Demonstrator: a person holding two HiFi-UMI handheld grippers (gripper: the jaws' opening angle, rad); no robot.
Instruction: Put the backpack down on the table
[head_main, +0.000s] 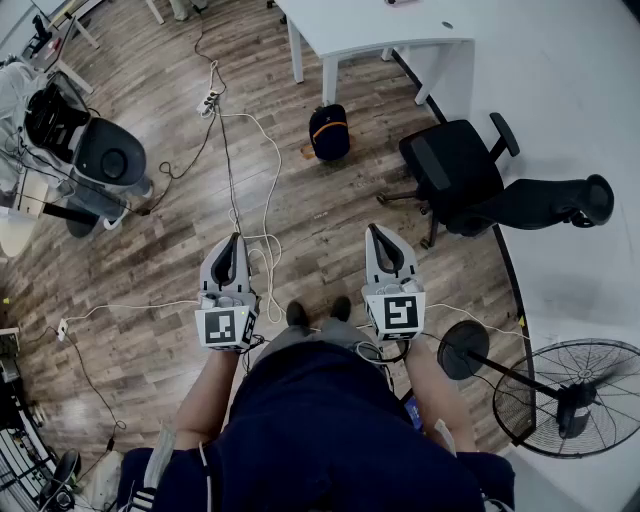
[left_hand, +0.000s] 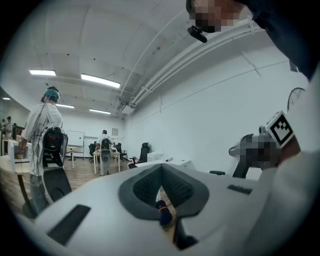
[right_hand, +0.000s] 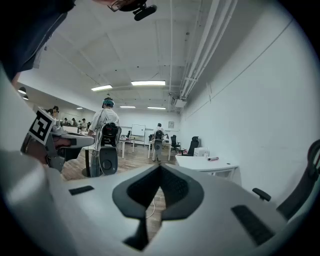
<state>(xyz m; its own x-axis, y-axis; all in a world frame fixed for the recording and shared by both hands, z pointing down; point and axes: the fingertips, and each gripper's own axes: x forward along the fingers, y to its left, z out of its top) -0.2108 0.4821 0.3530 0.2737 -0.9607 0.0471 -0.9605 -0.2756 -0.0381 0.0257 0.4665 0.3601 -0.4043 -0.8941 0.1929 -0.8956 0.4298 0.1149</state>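
My left tool (head_main: 236, 242) and right tool (head_main: 377, 232), both pressed together and empty, point ahead. The backpack (head_main: 329, 132) sits on the floor well ahead between them, slightly nearer my right, just short of the bench (head_main: 380, 25).

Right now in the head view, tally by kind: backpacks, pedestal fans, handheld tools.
Dark navy fabric backpack with orange stripe: 1
Black wire-caged pedestal fan: 1
Grey plastic handheld tools: 2 (left tool, right tool)
Total: 4
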